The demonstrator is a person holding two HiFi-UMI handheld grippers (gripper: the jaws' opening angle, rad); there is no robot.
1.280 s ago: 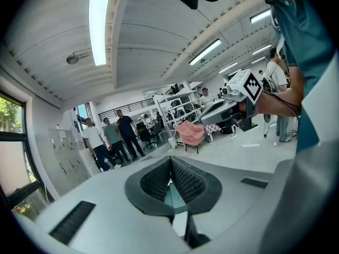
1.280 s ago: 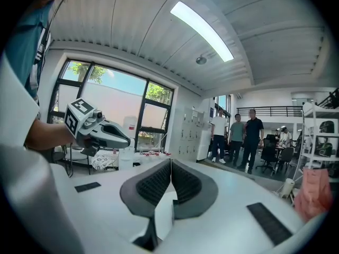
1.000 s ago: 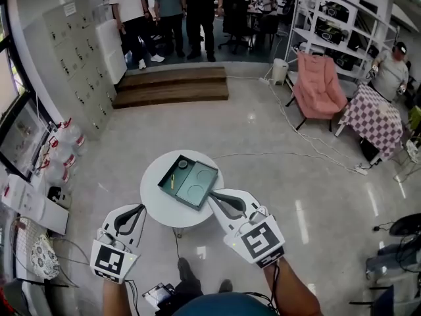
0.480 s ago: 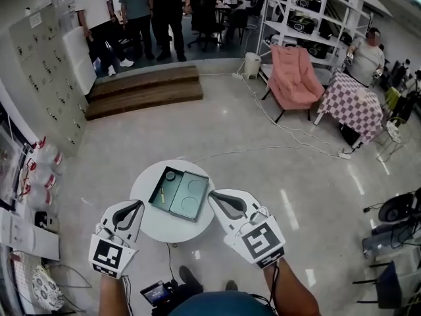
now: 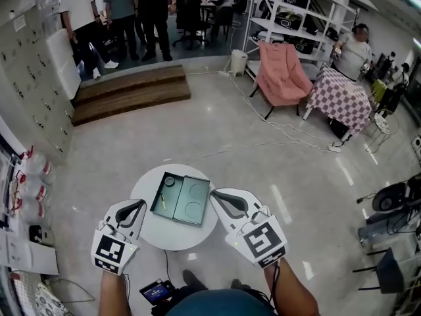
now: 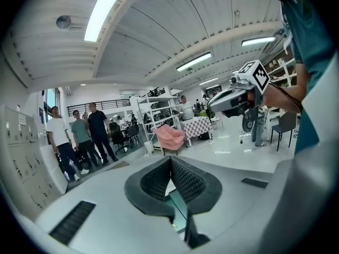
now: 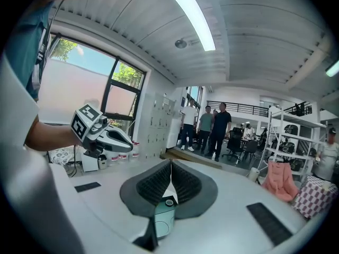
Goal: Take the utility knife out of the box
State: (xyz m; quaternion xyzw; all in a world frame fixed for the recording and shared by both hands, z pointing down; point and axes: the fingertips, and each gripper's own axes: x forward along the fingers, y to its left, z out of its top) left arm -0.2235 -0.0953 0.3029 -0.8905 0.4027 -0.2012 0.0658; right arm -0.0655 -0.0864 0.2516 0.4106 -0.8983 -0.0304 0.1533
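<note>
Barely begun: utility knife (image 5: 161, 199) seen lying inside open box (image 5: 202, 203), untouched; left gripper (image 5: 139, 203) and right gripper (image 5: 212, 193) held near box, jaws pressed together, nothing gripped.

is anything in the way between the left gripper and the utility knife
Nothing visible does. The utility knife lies uncovered in the open box's left compartment; only the box's side wall and bare table separate it from the shut left gripper.

one box (image 5: 191, 203), one knife (image 5: 160, 198), two tools (image 5: 140, 203) (image 5: 213, 193)
</note>
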